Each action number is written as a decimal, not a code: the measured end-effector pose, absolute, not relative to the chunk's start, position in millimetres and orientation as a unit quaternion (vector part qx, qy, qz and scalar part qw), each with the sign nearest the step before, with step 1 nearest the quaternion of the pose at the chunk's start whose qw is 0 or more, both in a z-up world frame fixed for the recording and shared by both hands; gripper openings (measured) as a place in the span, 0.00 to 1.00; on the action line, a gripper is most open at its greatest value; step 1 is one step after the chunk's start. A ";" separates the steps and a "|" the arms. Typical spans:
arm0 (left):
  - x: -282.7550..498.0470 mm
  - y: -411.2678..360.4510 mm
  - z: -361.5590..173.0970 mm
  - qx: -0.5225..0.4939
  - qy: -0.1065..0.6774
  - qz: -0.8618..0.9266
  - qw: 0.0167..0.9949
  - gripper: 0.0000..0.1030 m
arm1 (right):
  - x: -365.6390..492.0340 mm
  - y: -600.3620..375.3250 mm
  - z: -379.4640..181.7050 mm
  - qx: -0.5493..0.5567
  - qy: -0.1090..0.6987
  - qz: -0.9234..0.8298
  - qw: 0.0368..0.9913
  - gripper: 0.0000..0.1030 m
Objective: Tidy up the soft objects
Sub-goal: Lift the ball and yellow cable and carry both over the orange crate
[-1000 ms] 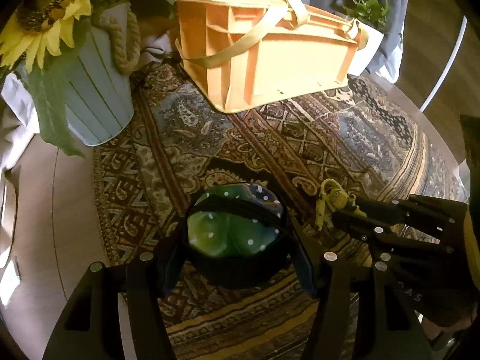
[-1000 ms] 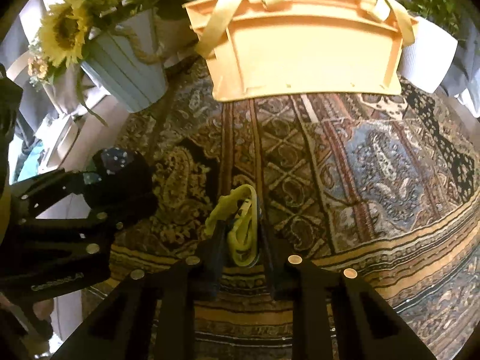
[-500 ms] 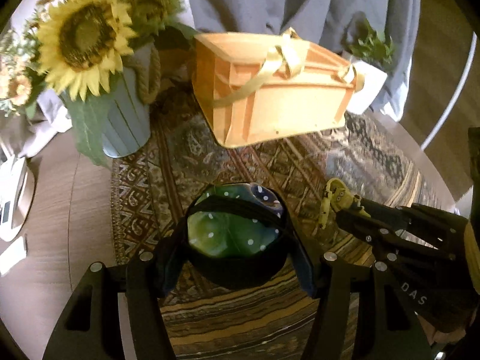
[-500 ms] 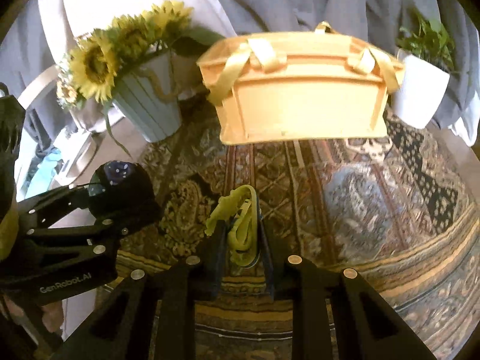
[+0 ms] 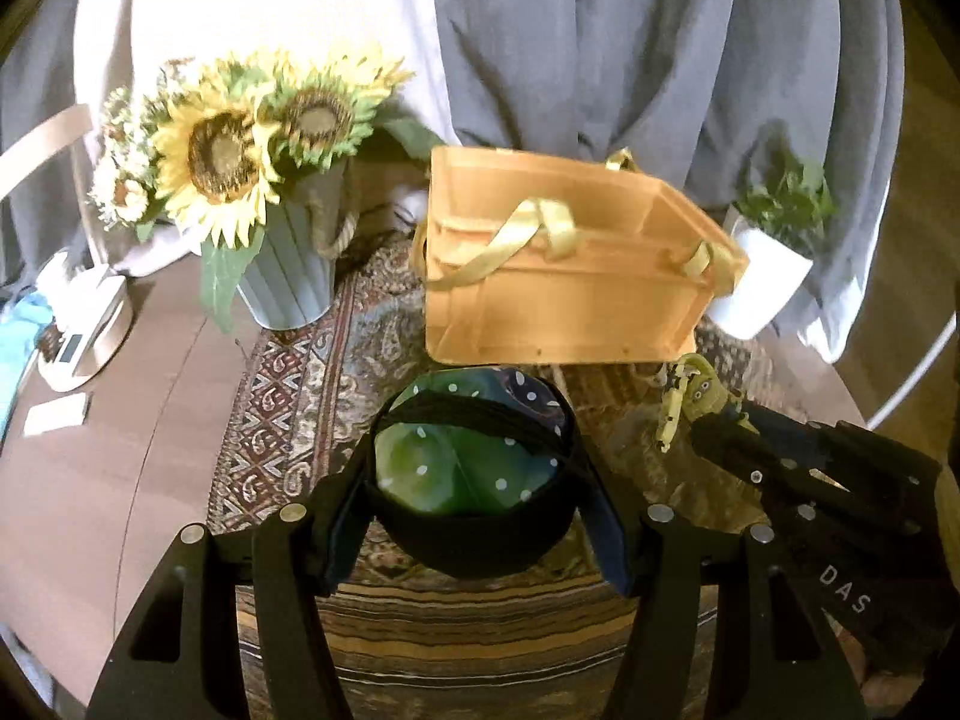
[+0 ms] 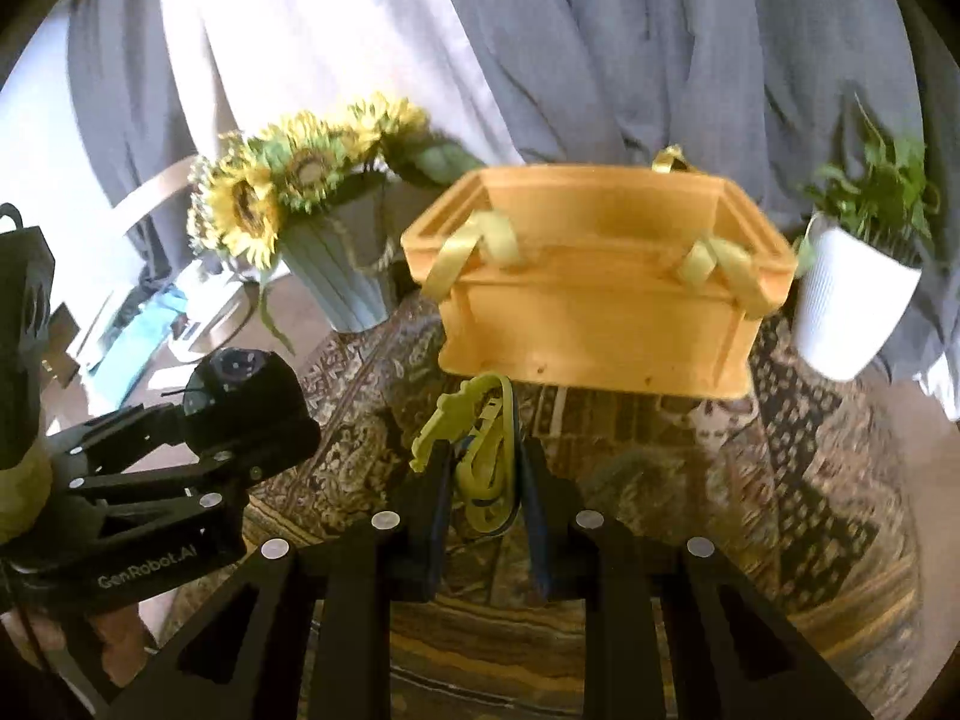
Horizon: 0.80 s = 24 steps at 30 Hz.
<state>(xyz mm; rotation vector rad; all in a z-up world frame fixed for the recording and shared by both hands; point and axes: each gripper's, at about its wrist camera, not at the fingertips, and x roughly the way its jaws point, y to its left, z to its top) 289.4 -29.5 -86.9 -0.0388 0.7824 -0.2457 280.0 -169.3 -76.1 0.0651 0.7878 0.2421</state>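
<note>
A round green and dark blue dotted cushion (image 5: 474, 468), banded in black, is clamped between the jaws of the left gripper (image 5: 474, 510), which stand about half apart, the pads pressed against its sides. In the right wrist view the same bundle (image 6: 246, 402) is seen at nine o'clock, held clear of the rug (image 6: 750, 480). The right gripper (image 6: 483, 480) is closed tight on a small yellow-green soft toy (image 6: 480, 444), which is pinched between the pads and sticks up past the fingertips; in the left wrist view this toy (image 5: 690, 396) is seen at three o'clock. An orange crate (image 5: 564, 276) with yellow ribbon handles stands on the rug at twelve o'clock, beyond both held things. A vase of sunflowers (image 5: 240, 150) is placed at ten o'clock, and a white plant pot (image 6: 852, 306) at two o'clock. Grey curtains (image 6: 600, 48) hang behind.
</note>
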 end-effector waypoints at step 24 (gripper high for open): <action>306.7 -88.9 -4.5 -0.015 0.311 -0.099 0.945 0.60 | 289.8 -244.2 -0.1 0.059 0.285 0.137 0.947 0.23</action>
